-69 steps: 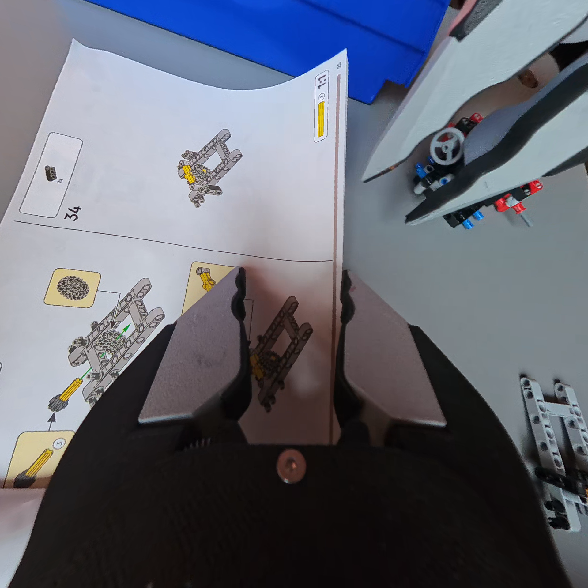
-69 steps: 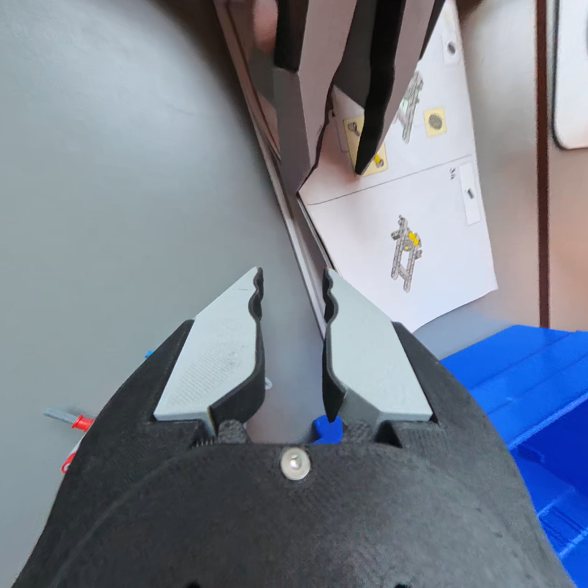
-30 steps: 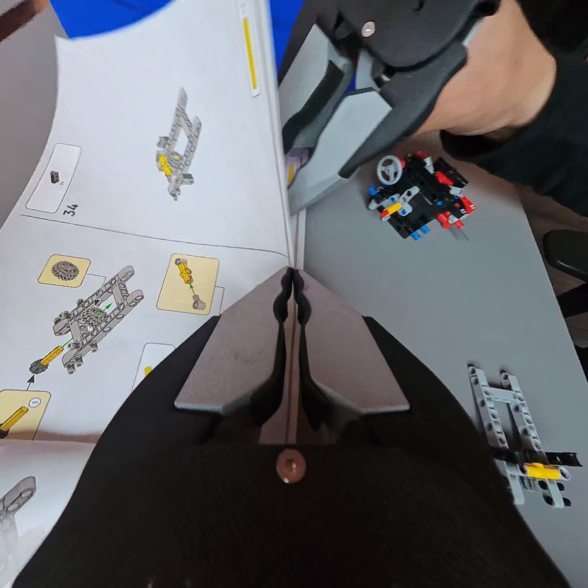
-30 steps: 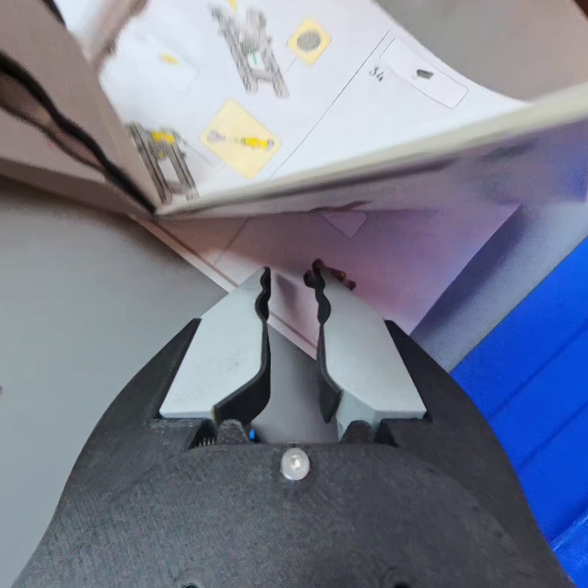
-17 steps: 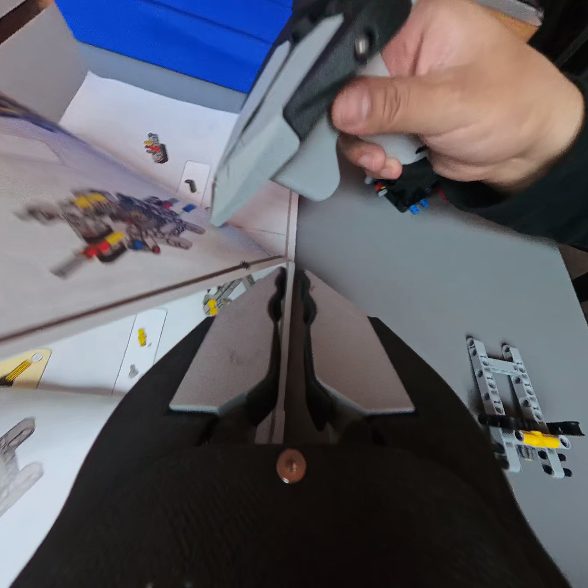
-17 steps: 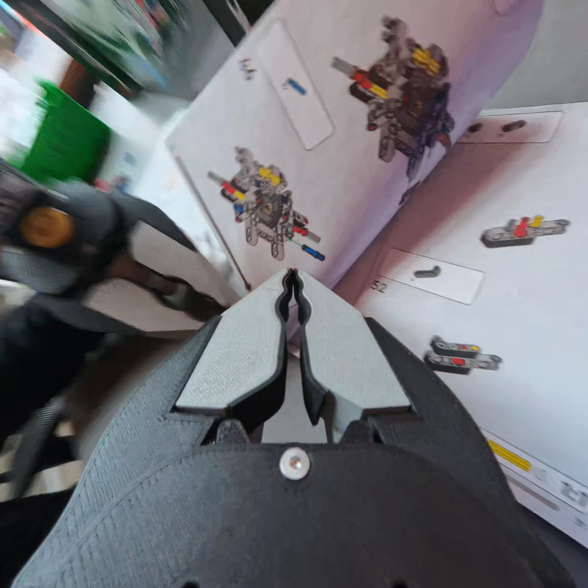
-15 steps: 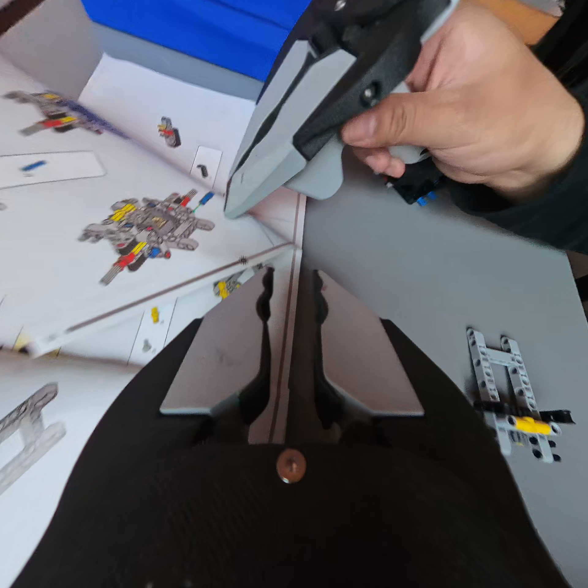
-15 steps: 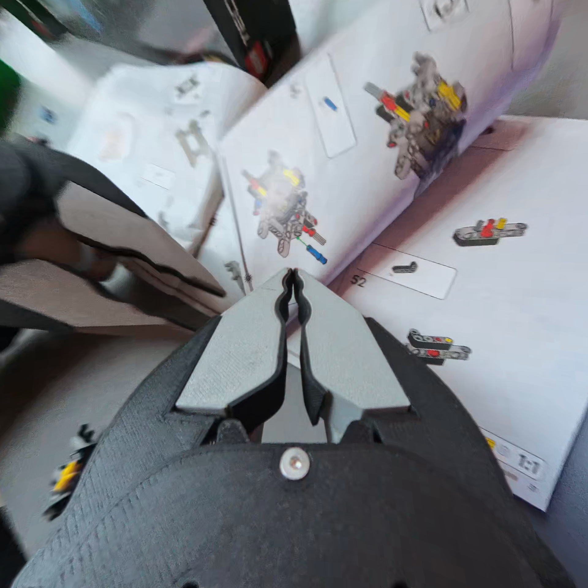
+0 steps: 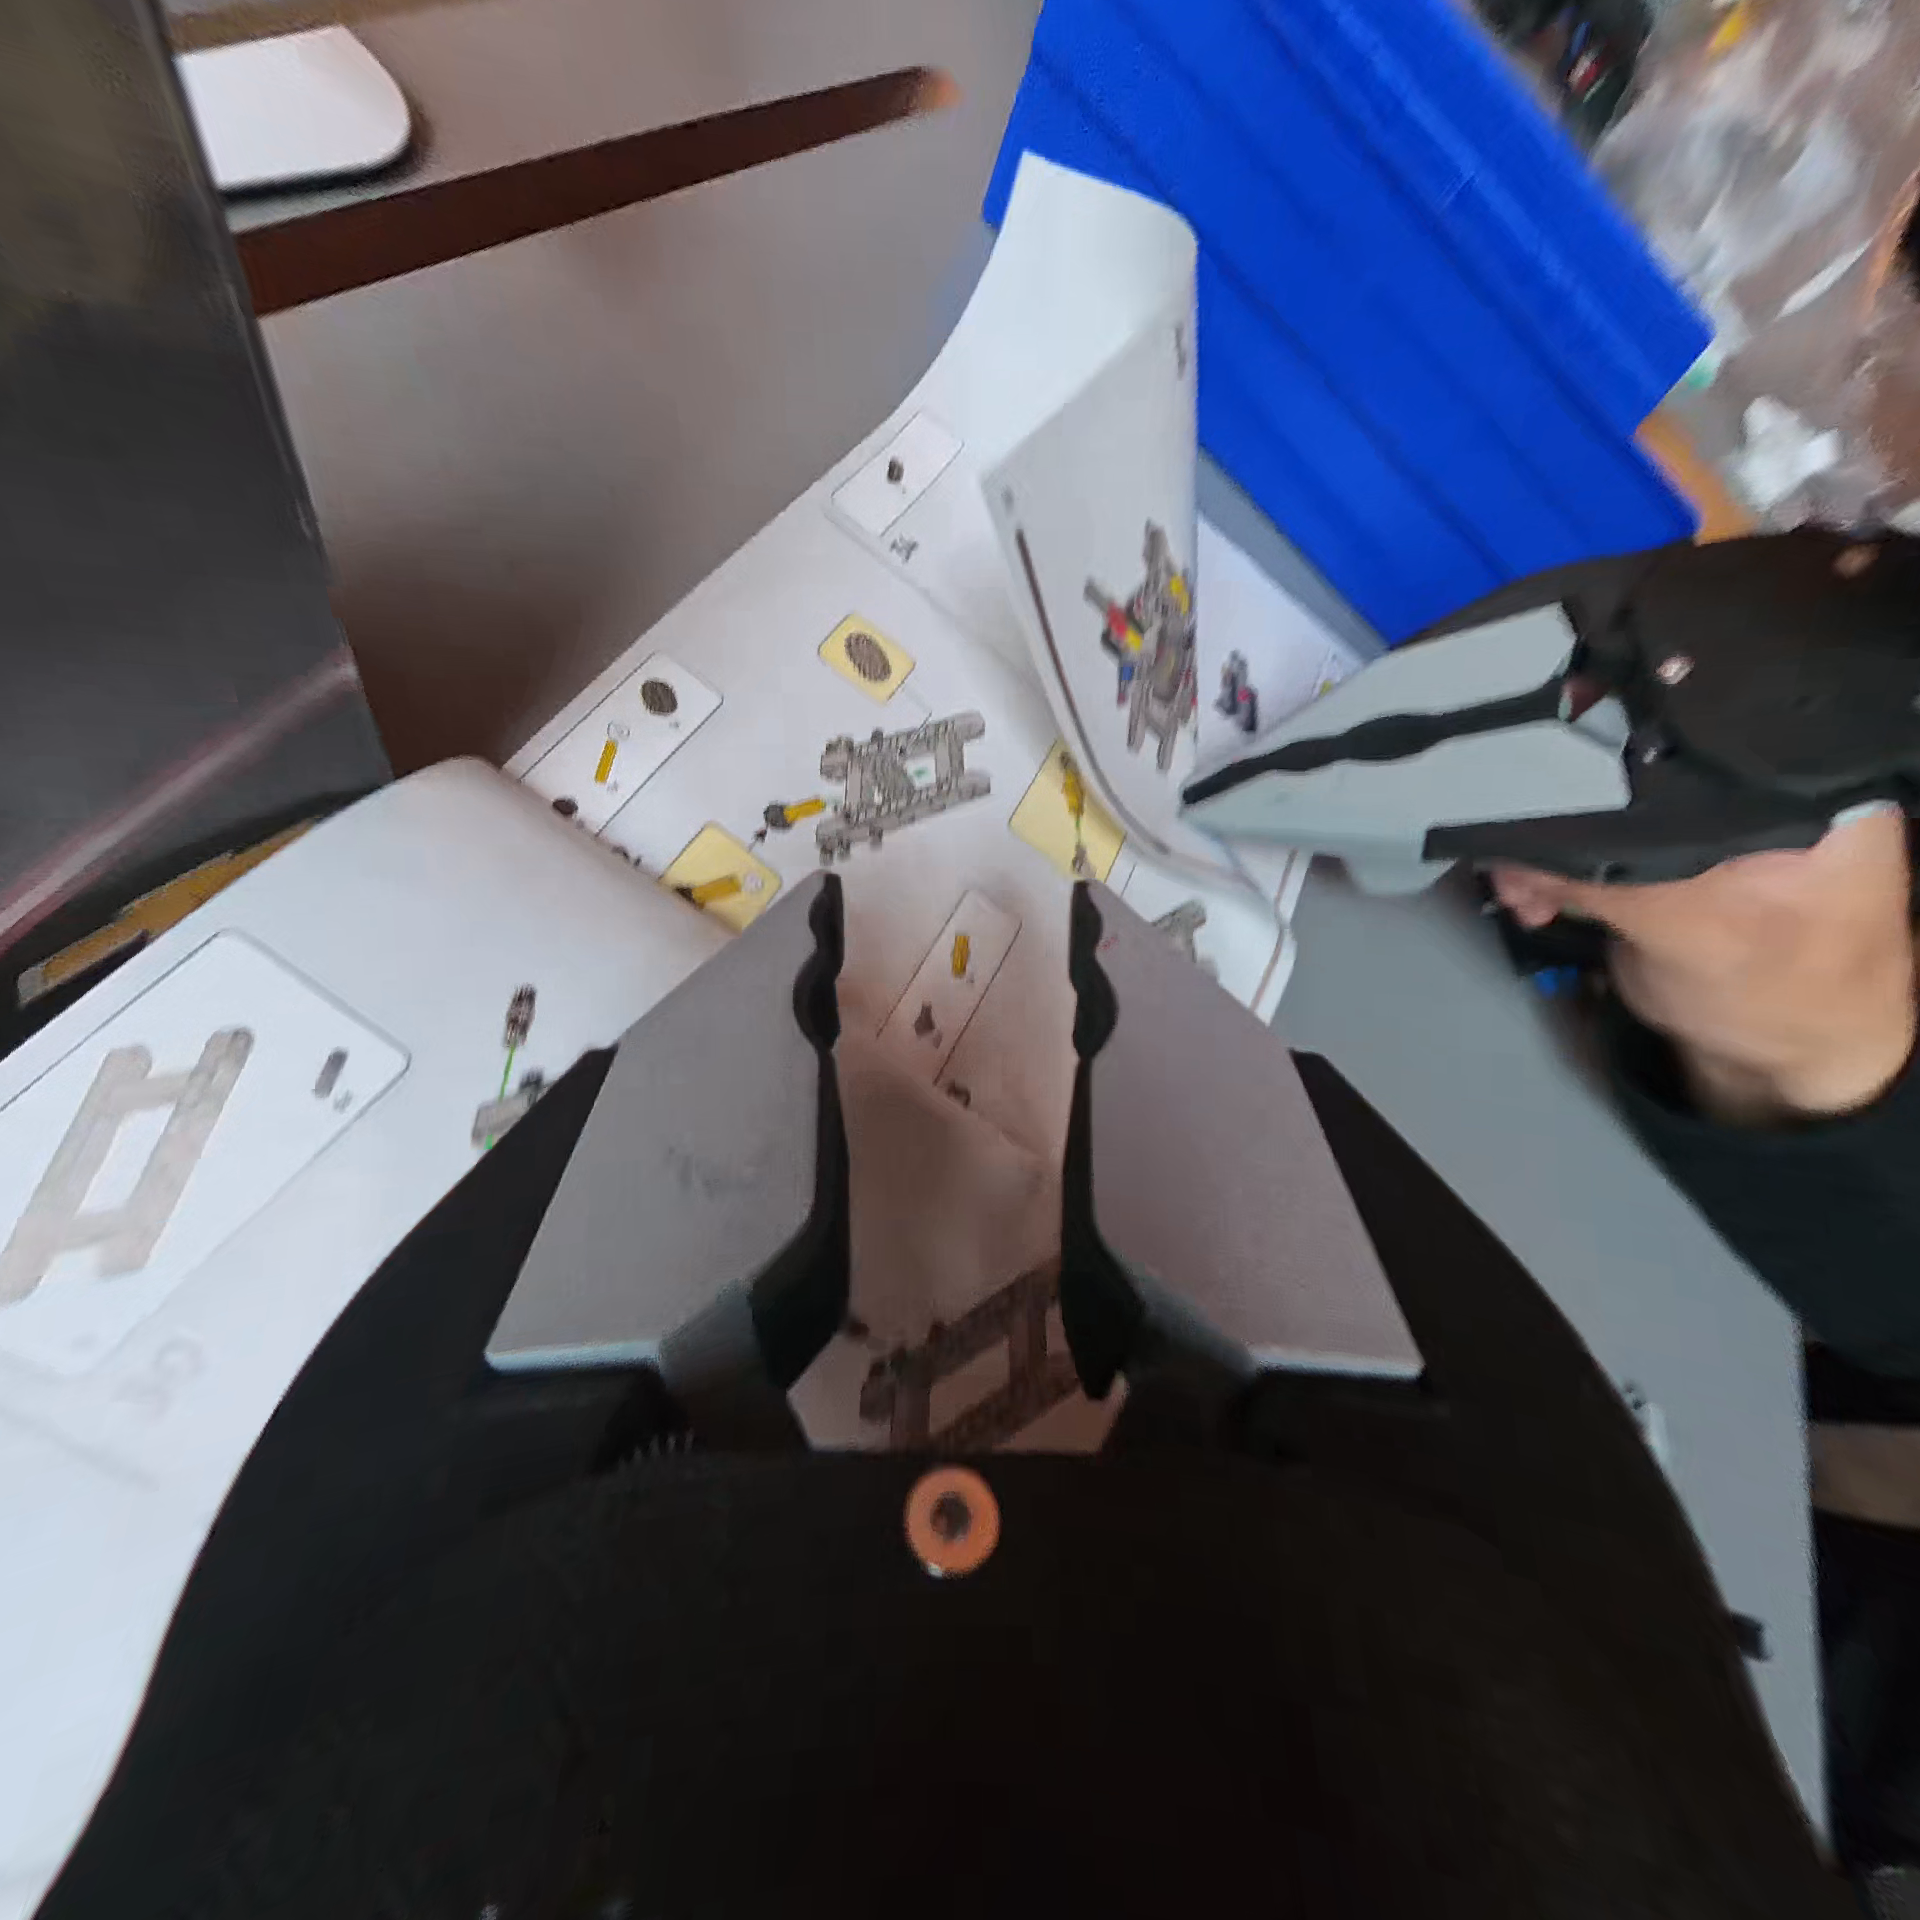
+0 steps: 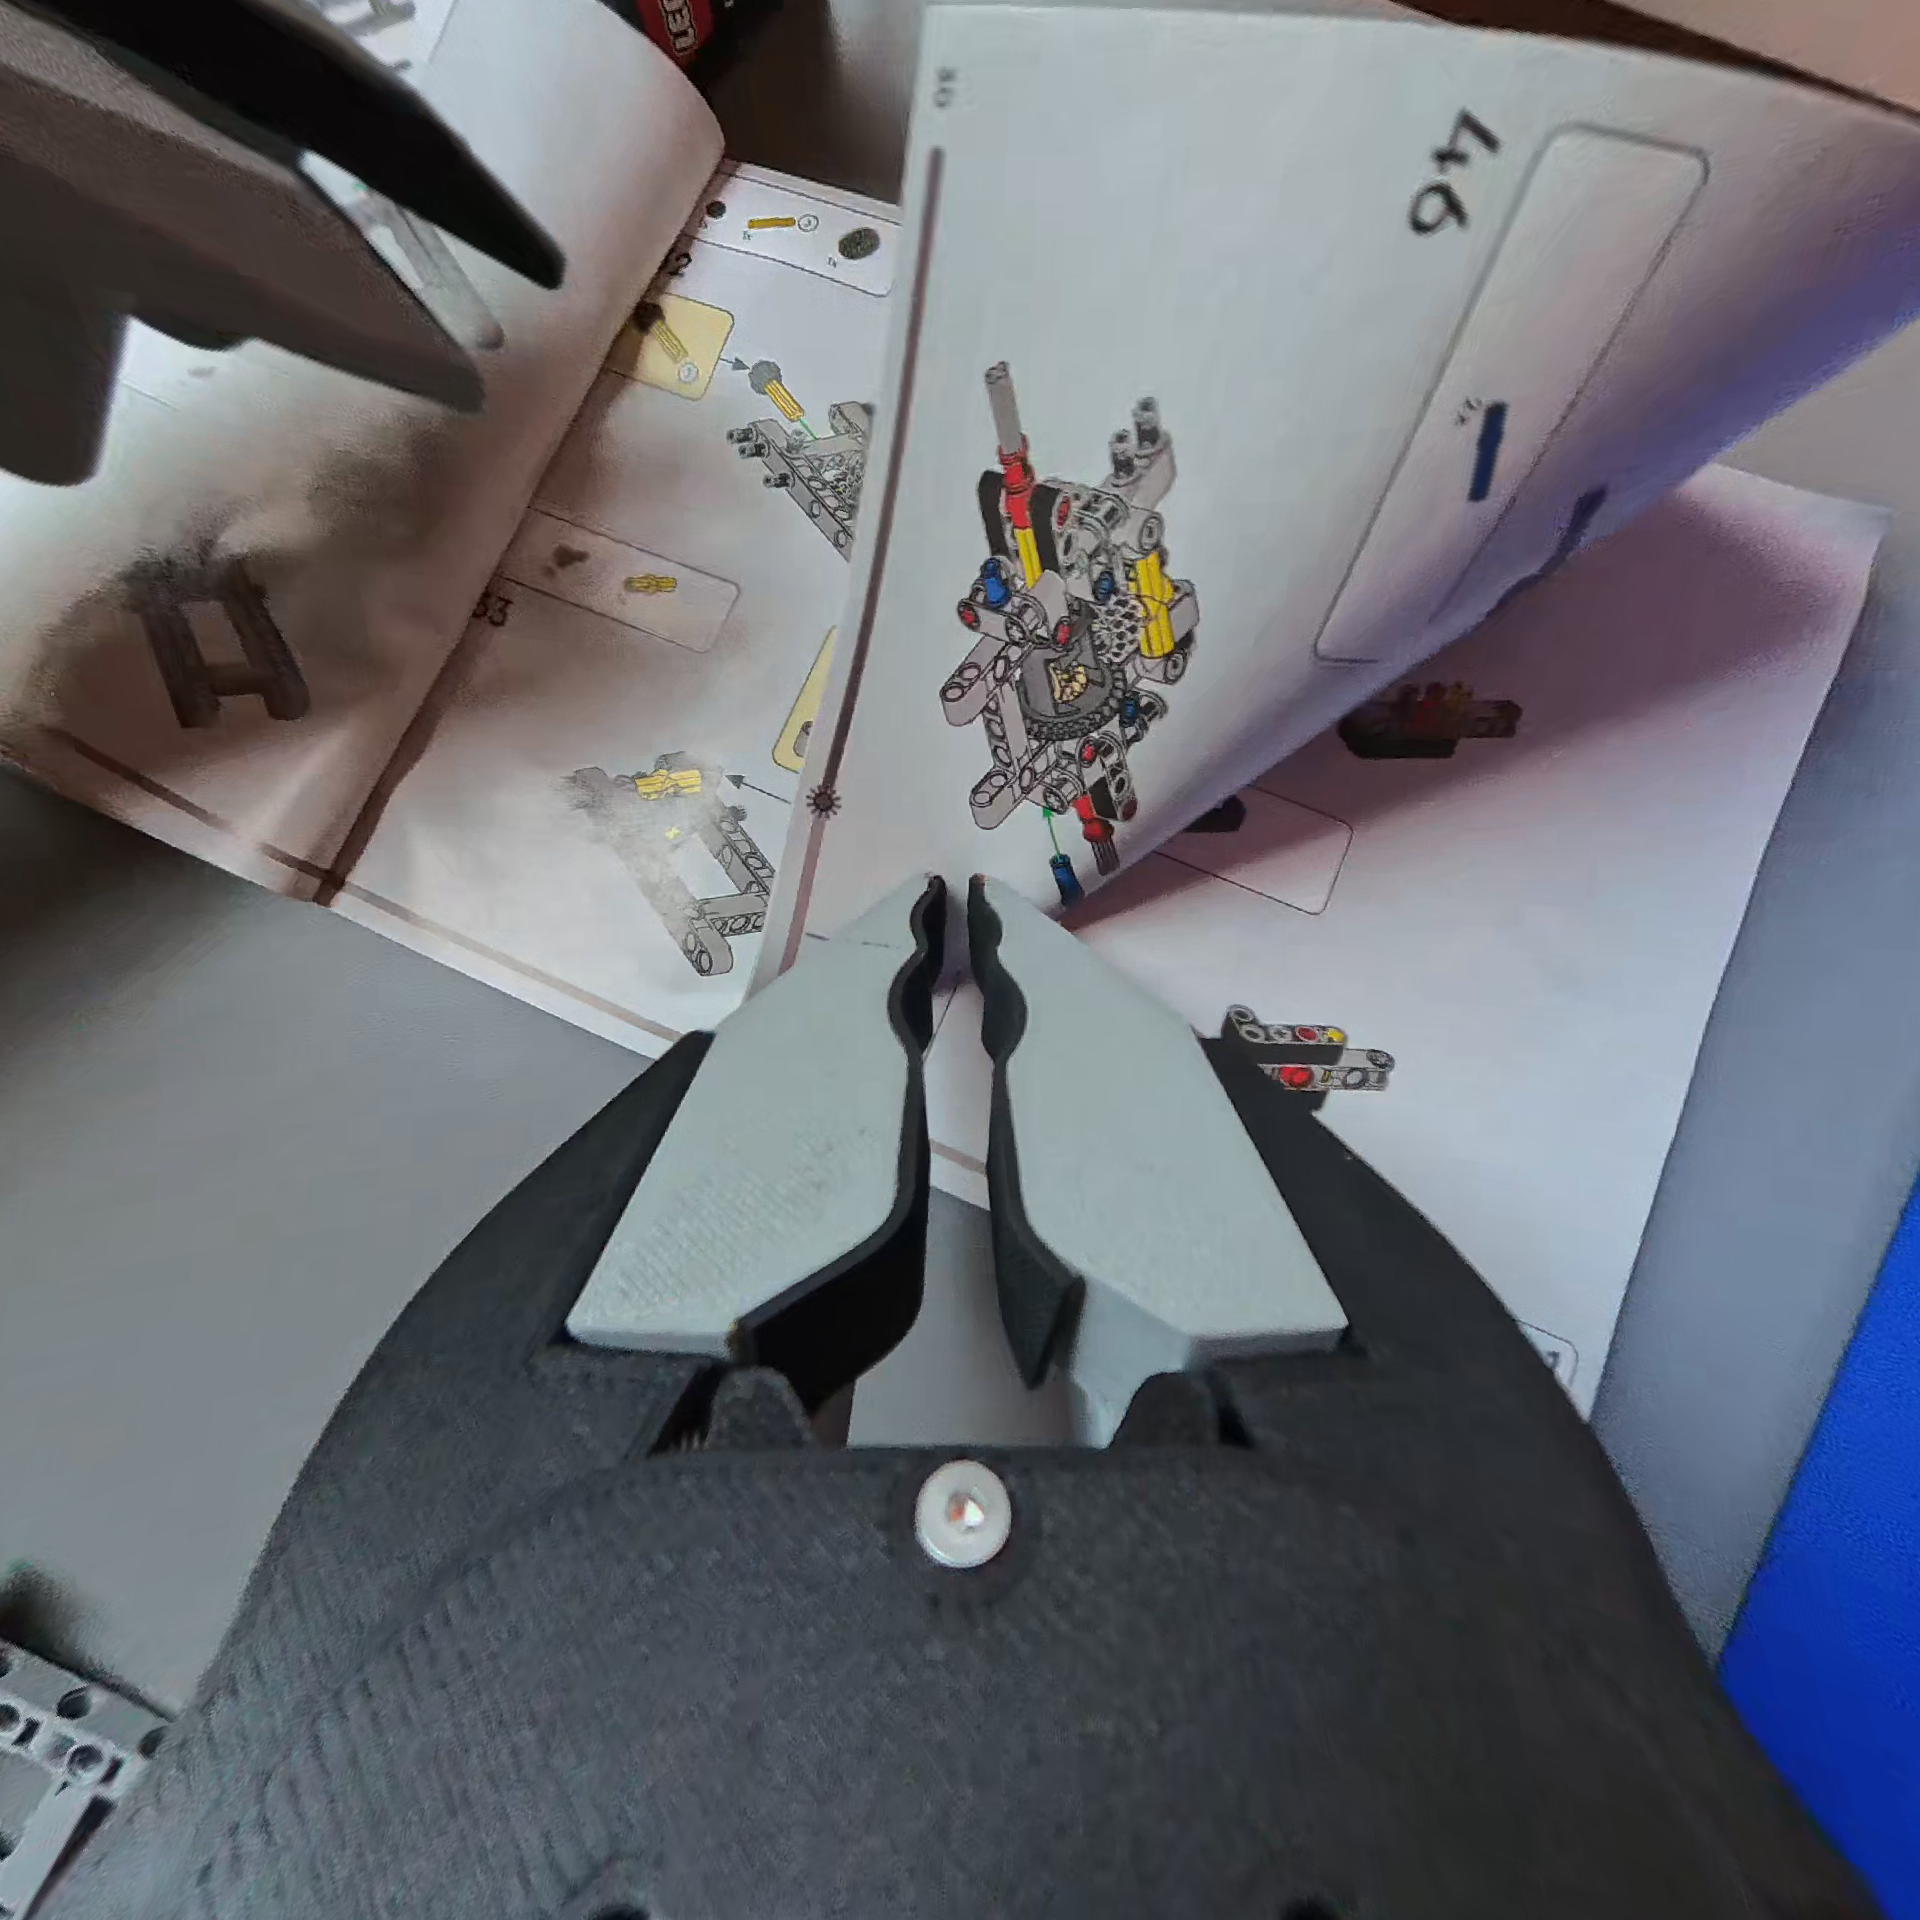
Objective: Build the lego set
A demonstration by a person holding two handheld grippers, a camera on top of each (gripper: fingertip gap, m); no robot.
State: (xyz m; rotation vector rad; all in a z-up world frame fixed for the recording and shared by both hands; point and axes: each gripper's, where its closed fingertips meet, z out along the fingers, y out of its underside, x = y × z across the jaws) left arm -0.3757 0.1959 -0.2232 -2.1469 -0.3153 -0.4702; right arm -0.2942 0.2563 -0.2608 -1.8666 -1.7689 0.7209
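The instruction booklet (image 9: 727,748) lies open on the grey table. My left gripper (image 9: 954,904) is open and empty, hovering over the booklet's left-hand pages. My right gripper (image 10: 951,883) is shut on the lower edge of a lifted page (image 10: 1143,312) that stands up from the booklet (image 10: 1507,987). In the left wrist view the right gripper (image 9: 1195,800), held by a hand (image 9: 1766,987), pinches that curled page (image 9: 1101,499). The left gripper (image 10: 520,332) shows at the top left of the right wrist view. A grey lego frame (image 10: 52,1745) peeks in at the bottom left.
A blue bin (image 9: 1351,260) stands behind the booklet and shows at the right edge of the right wrist view (image 10: 1849,1558). A dark upright panel (image 9: 156,416) stands at the left. A black box (image 10: 707,31) lies beyond the booklet. A sleeve (image 9: 1818,1226) is at the right. Some 12 centimeters of space lies between my two pairs of fingers.
My left gripper has opened, let go of the booklet's edge and swung left over the open pages. My right gripper stays shut on the lifted page and has carried it further over.
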